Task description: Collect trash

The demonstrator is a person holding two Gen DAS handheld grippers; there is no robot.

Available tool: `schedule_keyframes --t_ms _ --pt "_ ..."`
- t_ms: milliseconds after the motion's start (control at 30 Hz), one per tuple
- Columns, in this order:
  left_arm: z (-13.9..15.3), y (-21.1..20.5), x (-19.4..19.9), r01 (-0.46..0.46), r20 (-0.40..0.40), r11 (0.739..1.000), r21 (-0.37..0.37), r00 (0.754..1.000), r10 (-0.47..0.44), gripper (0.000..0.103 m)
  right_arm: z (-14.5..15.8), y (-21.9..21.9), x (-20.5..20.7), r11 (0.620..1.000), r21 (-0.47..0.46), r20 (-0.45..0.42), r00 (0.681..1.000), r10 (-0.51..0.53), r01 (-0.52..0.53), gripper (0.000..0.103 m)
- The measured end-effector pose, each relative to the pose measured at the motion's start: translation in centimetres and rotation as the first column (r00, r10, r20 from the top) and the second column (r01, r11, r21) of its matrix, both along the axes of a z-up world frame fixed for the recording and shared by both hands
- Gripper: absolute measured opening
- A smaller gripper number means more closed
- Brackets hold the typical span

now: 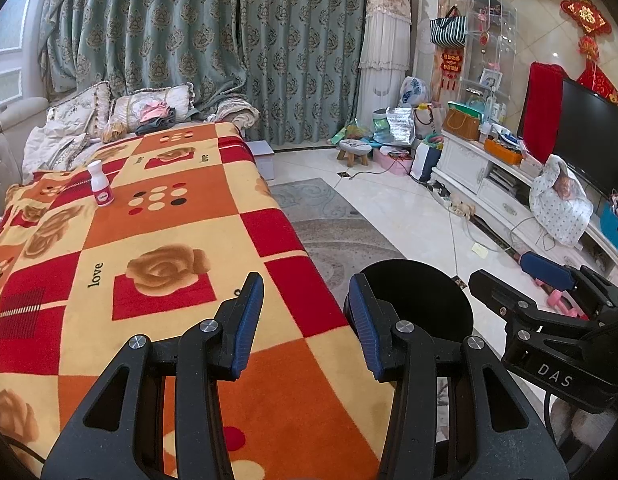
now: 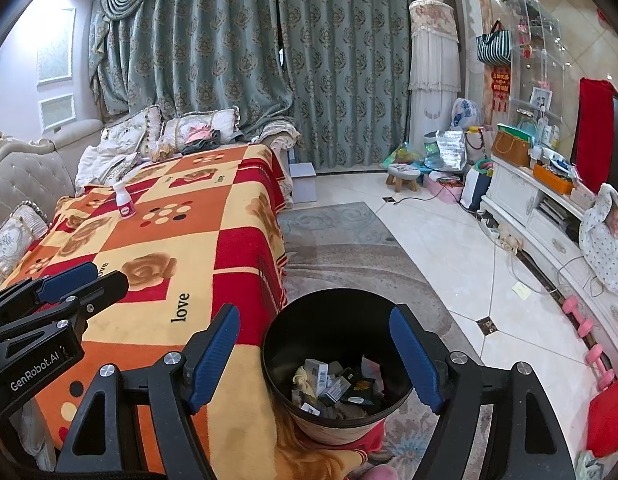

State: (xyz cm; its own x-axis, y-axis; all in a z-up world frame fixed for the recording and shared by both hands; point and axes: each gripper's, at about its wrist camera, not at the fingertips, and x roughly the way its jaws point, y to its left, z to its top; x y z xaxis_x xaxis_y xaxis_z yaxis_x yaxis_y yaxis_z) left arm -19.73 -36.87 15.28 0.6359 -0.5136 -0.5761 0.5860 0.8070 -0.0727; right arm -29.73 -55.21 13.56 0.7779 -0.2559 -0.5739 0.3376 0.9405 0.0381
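Right wrist view shows the right gripper (image 2: 315,356) with jaws apart and empty above a round black trash bin (image 2: 285,364) holding scraps, the left gripper (image 1: 307,320) also parted and empty, while a small white plastic bottle (image 1: 100,187) stands far off on the orange-and-red rose-patterned blanket (image 1: 181,232).

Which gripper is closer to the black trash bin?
Right. The right gripper hangs over the black trash bin, jaws open and empty. The left gripper sits beside it over the blanket, also open and empty.
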Motion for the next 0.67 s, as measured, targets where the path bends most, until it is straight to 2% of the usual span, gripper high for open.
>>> schedule_keyframes --t_ms 667 --pt "-0.99 -0.25 0.58 0.023 -0.021 1.000 0.002 1.000 -0.023 0.043 -0.46 -0.72 -0.39 1.000 -0.004 -0.020 1.000 -0.003 0.003 0.077"
